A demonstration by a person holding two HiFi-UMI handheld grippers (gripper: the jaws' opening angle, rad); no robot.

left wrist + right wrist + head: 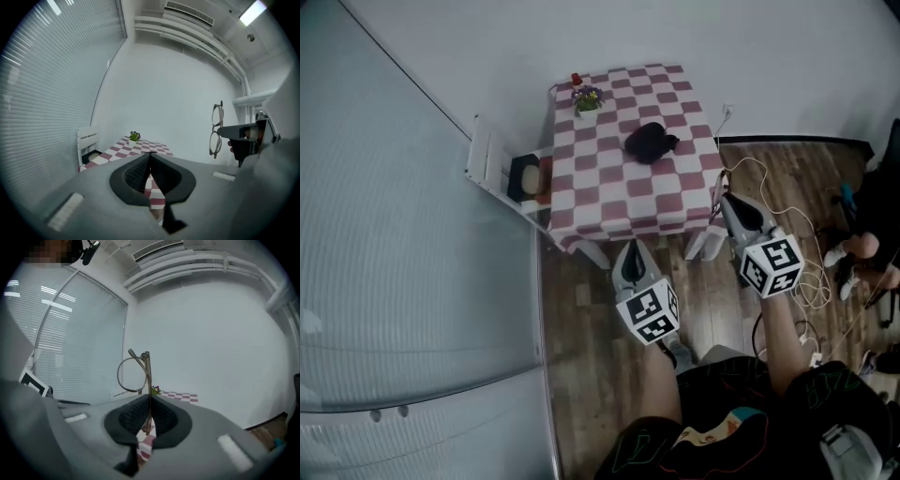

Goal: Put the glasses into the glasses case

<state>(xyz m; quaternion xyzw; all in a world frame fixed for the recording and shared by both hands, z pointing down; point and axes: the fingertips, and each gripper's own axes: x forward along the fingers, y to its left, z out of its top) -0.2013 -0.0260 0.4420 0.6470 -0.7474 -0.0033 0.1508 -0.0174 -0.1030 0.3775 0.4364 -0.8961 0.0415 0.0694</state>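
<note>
We are holding both claws over the wooden floor at the lower centre of the head view, short of the counter's near edge. The right claw is clamping the glasses, which are standing upright between its pads, one lens ringing out to the left above the tips. The left claw is pressing its pads together with nothing between them.

The glasses case is lying on the checked counter, right of centre and back from every edge, well apart from both claws. A small flower pot is sitting near the counter's far left corner. The cloth around the case is lying bare.

A white chair is hugging the counter's left edge, and a ribbed glass wall is filling the left of the frame. Cables are trailing over the floor at the right, just beside the right claw. A white wall is closing off the counter's far edge.
</note>
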